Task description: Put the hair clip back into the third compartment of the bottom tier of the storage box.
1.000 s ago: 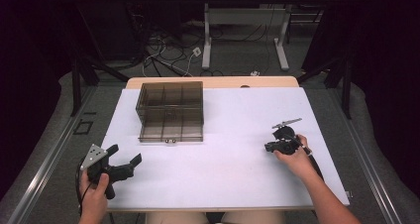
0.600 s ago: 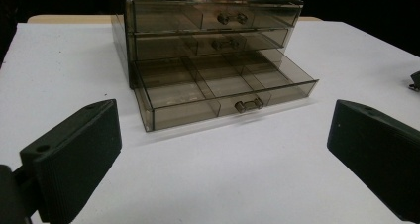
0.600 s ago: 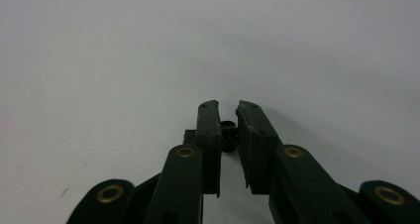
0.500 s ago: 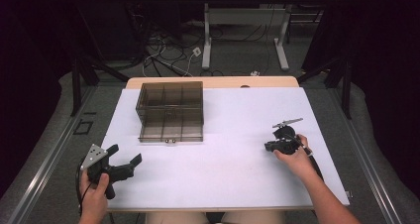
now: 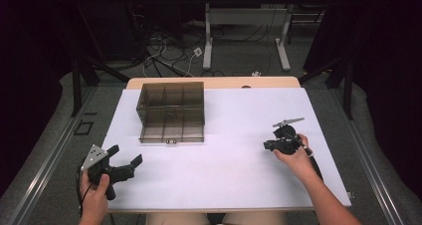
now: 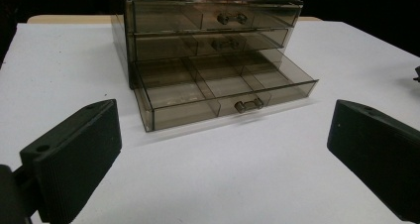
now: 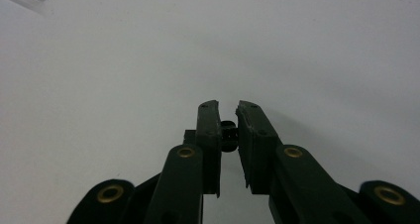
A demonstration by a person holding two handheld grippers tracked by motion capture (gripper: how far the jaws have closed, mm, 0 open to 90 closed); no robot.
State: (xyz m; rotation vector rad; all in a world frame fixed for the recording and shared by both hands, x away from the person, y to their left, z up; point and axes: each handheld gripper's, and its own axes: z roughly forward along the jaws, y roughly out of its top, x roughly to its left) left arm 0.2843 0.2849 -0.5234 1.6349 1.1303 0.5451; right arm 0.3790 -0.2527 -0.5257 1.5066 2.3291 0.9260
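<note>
A smoky, see-through plastic three-drawer organiser (image 5: 171,111) stands toward the far left of a white table (image 5: 234,170); its bottom drawer (image 6: 223,90) is pulled out, showing bare compartments. The left gripper (image 5: 122,164) rests at the near left edge, held in a hand, jaws spread wide and holding nothing, pointing toward the organiser. The right gripper (image 5: 268,145) sits at the right side, well apart from the organiser; its jaws are clenched on a small black object (image 7: 228,135), too small to identify.
</note>
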